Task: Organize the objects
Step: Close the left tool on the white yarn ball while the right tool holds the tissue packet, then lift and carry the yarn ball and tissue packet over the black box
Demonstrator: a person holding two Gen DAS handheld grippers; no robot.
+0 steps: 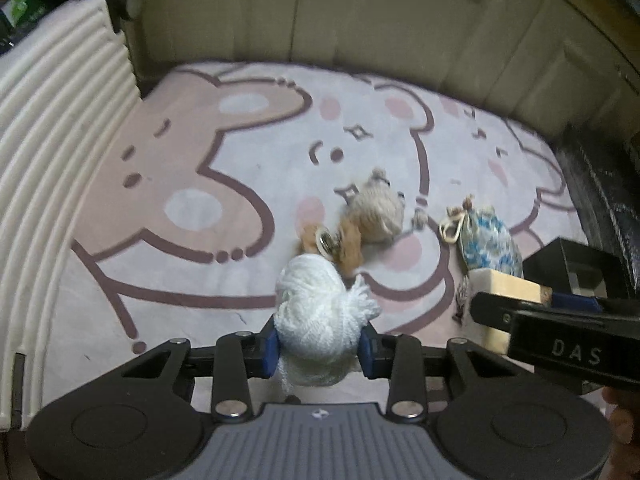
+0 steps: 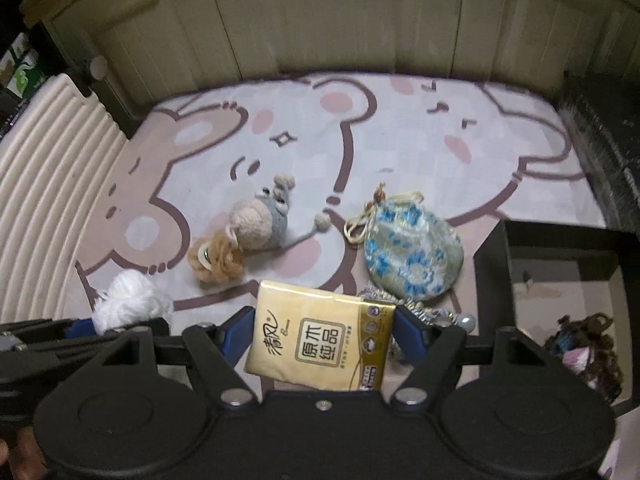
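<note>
My left gripper (image 1: 320, 350) is shut on a white yarn ball (image 1: 320, 312), lifted above the cartoon rug (image 1: 180, 160); the same yarn ball (image 2: 128, 304) shows at the left of the right wrist view. My right gripper (image 2: 322, 334) is shut on a yellow tissue pack (image 2: 320, 340), which shows as a pale block (image 1: 508, 288) in the left wrist view. On the rug lie a grey-beige knitted toy (image 2: 260, 220), a tan lion toy (image 2: 216, 260) and a blue floral pouch (image 2: 412, 256).
A black open box (image 2: 560, 248) stands at the right, with dark yarn items (image 2: 584, 344) inside. A ribbed cream cushion (image 1: 52, 152) lies along the left. Cream cabinet doors (image 2: 320, 20) close off the far side. A silvery tassel (image 2: 384, 300) lies under the pouch.
</note>
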